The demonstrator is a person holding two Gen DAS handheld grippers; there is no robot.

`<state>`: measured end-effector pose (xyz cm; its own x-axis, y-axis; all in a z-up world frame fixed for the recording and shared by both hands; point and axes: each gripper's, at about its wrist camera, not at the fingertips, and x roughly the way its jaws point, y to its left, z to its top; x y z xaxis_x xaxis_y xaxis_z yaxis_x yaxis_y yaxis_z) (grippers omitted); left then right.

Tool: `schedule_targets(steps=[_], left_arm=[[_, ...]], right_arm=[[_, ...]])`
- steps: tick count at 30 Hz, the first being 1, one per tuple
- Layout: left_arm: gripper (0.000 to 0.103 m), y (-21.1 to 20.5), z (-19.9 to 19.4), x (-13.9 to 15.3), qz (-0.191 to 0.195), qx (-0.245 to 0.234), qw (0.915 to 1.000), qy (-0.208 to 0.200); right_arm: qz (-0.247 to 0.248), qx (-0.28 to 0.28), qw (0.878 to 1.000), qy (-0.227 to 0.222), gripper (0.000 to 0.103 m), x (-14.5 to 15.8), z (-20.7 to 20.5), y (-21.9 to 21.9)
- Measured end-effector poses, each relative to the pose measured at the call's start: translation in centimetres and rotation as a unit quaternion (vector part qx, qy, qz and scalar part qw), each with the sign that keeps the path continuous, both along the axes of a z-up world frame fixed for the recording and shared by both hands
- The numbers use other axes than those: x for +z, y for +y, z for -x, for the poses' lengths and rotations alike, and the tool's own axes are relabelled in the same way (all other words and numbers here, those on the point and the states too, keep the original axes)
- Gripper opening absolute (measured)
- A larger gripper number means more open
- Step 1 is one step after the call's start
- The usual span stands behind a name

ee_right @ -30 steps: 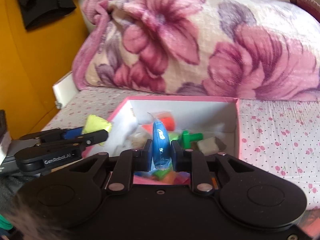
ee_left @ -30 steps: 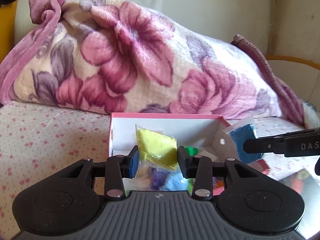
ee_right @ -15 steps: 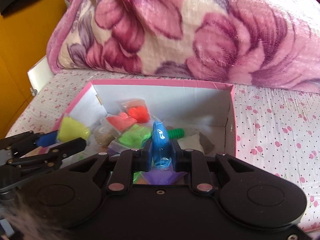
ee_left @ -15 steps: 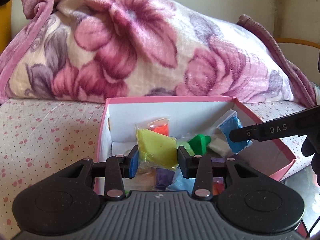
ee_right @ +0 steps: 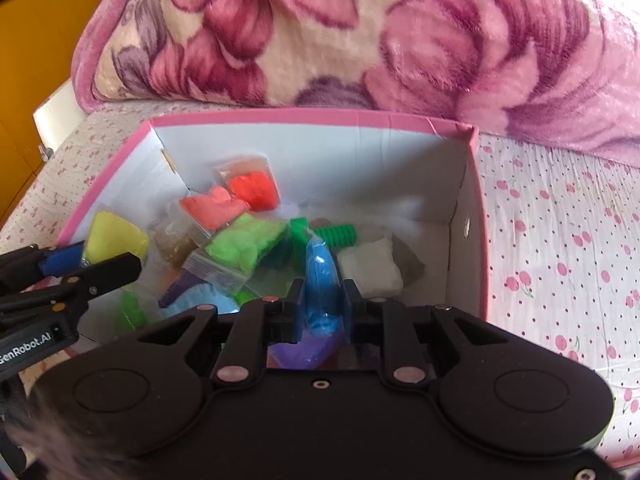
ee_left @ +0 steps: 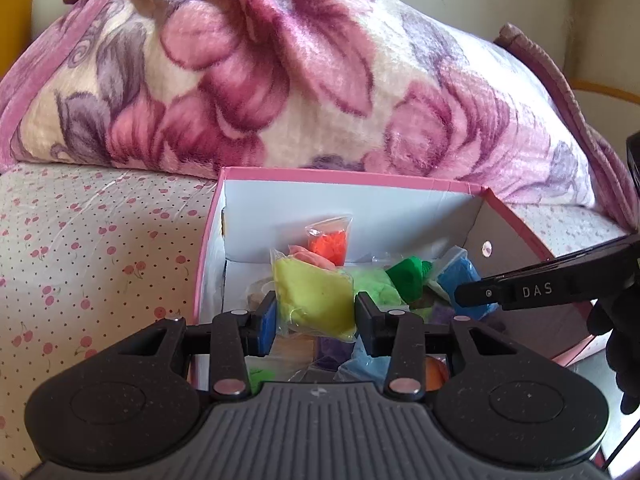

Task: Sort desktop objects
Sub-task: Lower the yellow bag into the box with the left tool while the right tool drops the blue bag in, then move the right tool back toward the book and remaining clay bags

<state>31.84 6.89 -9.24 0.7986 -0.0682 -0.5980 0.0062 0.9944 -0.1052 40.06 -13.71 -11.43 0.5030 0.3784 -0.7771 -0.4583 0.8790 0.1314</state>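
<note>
A pink box (ee_left: 348, 176) (ee_right: 312, 114) with white inner walls holds several bags of coloured clay. My left gripper (ee_left: 316, 316) is shut on a yellow clay bag (ee_left: 316, 300) and holds it over the box's near left side; it also shows in the right wrist view (ee_right: 114, 238). My right gripper (ee_right: 322, 300) is shut on a blue clay bag (ee_right: 320, 280) over the box's near right part; that bag shows in the left wrist view (ee_left: 458, 280). Orange (ee_right: 254, 190), salmon (ee_right: 212, 210), light green (ee_right: 244, 246) and white (ee_right: 372, 270) bags lie inside.
A folded floral blanket (ee_left: 280, 72) (ee_right: 360, 28) lies just behind the box. The box sits on a cherry-print sheet (ee_left: 88, 248) (ee_right: 560, 248). A green screw-shaped toy (ee_right: 336, 234) lies in the box. A yellow wall (ee_right: 36, 40) stands at the left.
Both grippers have moved forward over the box, each still holding its bag. The box now fills more of both views, and the right wrist view looks down into it.
</note>
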Motion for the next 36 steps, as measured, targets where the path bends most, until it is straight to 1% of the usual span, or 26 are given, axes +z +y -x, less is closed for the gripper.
schedule_targets(steps=[4,5,6,7,8,9,10,11,12,14,16,17,19,22,24,26,29,33,36], left_arm=[[0.04,-0.3,-0.1,0.0,-0.009,-0.002,1.0,0.004],[0.042,-0.3,-0.2,0.0,-0.009,-0.002,0.9999,0.005],[0.047,-0.4,-0.2,0.0,-0.009,-0.006,0.9999,0.005],[0.053,-0.5,-0.2,-0.1,-0.007,-0.011,0.9999,0.005],[0.065,-0.6,-0.2,-0.1,-0.007,-0.016,0.9998,0.005],[0.074,-0.8,-0.2,0.0,-0.007,-0.02,0.9998,0.004],[0.076,-1.0,-0.2,0.0,-0.006,-0.02,0.9998,0.003],[0.076,-1.0,-0.2,0.0,-0.004,-0.019,0.9998,0.003],[0.076,-0.9,-0.2,0.0,-0.002,-0.018,0.9998,0.003],[0.076,-0.6,-0.1,0.2,0.006,-0.015,0.9999,-0.001],[0.076,-0.3,0.0,0.4,0.016,-0.012,0.9998,-0.005],[0.076,-0.1,0.1,0.5,0.02,-0.01,0.9997,-0.007],[0.077,0.2,0.1,0.7,0.03,-0.007,0.9995,-0.011],[0.077,0.7,0.3,1.0,0.043,-0.003,0.9989,-0.017],[0.077,0.8,0.4,1.3,0.051,-0.002,0.9984,-0.023],[0.077,1.0,0.7,1.7,0.061,-0.002,0.9974,-0.038],[0.077,1.6,1.2,2.3,0.082,-0.001,0.9947,-0.062],[0.077,2.3,1.4,2.7,0.107,0.004,0.992,-0.067],[0.077,2.3,1.7,3.0,0.104,0.005,0.992,-0.072]], right_arm=[[0.01,-0.001,1.0,0.003,0.018,-0.1,0.0,0.2],[0.013,-0.002,1.0,0.003,0.018,-0.1,0.0,0.2],[0.016,-0.003,1.0,0.004,0.02,-0.1,0.0,0.3],[0.017,-0.001,1.0,0.005,0.028,-0.1,0.1,0.4],[0.013,0.0,1.0,0.004,0.042,0.0,0.2,0.5],[0.009,0.001,1.0,0.004,0.049,0.1,0.3,0.6],[0.005,0.002,1.0,0.004,0.058,0.2,0.4,0.6],[0.004,0.003,1.0,0.003,0.063,0.3,0.5,0.8],[0.006,0.003,1.0,0.0,0.065,0.5,0.7,1.0],[0.001,0.006,1.0,-0.004,0.074,0.8,1.0,1.2],[-0.008,0.006,1.0,-0.009,0.077,1.1,1.4,1.2],[-0.011,0.003,1.0,-0.012,0.081,1.3,1.6,1.1],[-0.025,-0.003,1.0,-0.012,0.082,1.7,1.8,0.7],[-0.064,-0.015,0.998,-0.003,0.082,2.3,2.2,-0.5],[-0.075,-0.026,0.997,-0.01,0.082,3.0,2.7,-1.1],[-0.084,-0.033,0.996,-0.02,0.083,3.7,3.3,-1.7],[-0.116,-0.037,0.993,-0.015,0.083,4.8,4.4,-2.7],[-0.115,-0.042,0.992,-0.026,0.083,6.1,6.3,-3.6],[-0.113,-0.049,0.992,-0.033,0.083,6.9,7.7,-4.7]])
